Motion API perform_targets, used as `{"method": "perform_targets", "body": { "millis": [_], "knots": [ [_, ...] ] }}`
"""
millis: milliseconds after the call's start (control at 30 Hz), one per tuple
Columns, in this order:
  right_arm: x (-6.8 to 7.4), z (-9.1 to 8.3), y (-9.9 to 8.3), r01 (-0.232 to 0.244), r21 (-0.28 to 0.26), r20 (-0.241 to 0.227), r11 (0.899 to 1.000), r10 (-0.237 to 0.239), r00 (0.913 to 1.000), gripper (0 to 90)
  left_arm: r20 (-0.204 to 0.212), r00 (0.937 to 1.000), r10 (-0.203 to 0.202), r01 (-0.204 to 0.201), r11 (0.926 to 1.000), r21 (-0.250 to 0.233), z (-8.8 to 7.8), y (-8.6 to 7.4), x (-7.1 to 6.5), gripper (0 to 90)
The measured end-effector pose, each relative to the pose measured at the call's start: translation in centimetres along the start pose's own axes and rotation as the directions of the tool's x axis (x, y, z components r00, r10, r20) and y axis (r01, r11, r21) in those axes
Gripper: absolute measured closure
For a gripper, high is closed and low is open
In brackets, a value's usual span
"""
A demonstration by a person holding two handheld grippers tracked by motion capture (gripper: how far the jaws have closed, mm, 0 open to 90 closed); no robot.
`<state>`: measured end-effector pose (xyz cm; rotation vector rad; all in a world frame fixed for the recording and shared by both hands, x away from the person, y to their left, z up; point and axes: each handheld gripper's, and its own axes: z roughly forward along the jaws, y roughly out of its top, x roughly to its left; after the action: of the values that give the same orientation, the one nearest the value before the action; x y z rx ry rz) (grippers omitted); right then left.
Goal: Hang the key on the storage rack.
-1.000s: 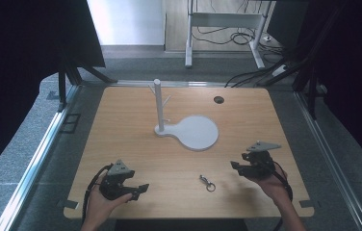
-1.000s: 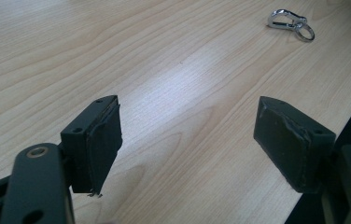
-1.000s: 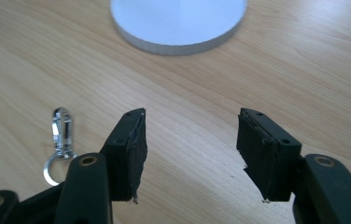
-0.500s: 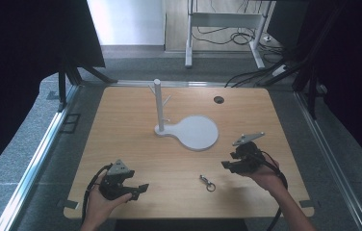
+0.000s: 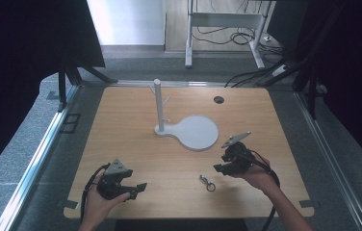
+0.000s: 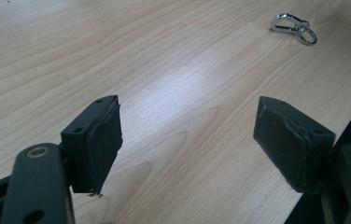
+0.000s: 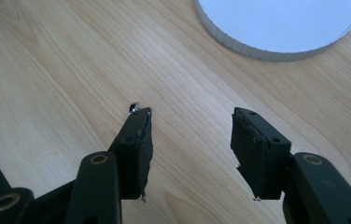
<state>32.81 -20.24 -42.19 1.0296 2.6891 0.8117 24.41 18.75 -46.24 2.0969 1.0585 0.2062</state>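
The small silver metal snap hook with a ring (image 5: 207, 182) is lying on the pale wooden tabletop (image 5: 121, 120) near its front edge, between the two grippers, with bare wood all around it. The right gripper (image 5: 221, 168) is hovering just beside it, its jaws closing but spread, gripping nothing (the hook's tip is peeking past one jaw in the right gripper view). The left gripper (image 5: 140, 186) is sitting spread wide near the front edge. The white round-based peg stand (image 5: 196, 132) is standing mid-table; grey floor is surrounding it all.
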Motion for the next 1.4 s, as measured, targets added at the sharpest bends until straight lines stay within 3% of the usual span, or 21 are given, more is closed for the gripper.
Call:
{"method": "perform_targets", "body": {
  "millis": [533, 800, 1400],
  "knots": [
    [1.6, 2.2, 0.4, 0.035, 0.099, -0.049, 0.994, -0.031, 0.9983, 52.0, 0.002, 0.9999, 0.010, -0.010, 0.9999, -0.006, -0.1, 0.0, -0.2, 24.2],
    [2.2, 3.6, 0.5, 0.056, 0.158, -0.073, 0.986, -0.044, 0.9963, 56.0, 0.000, 1.0000, 0.007, -0.007, 0.9998, -0.018, -0.4, 0.0, -0.1, 24.2],
    [3.2, 4.9, 0.7, 0.084, 0.209, -0.088, 0.974, -0.067, 0.9939, 56.6, 0.004, 0.9997, 0.024, -0.024, 0.9995, -0.020, -0.7, 0.3, -0.6, 24.1]
  ]
}}
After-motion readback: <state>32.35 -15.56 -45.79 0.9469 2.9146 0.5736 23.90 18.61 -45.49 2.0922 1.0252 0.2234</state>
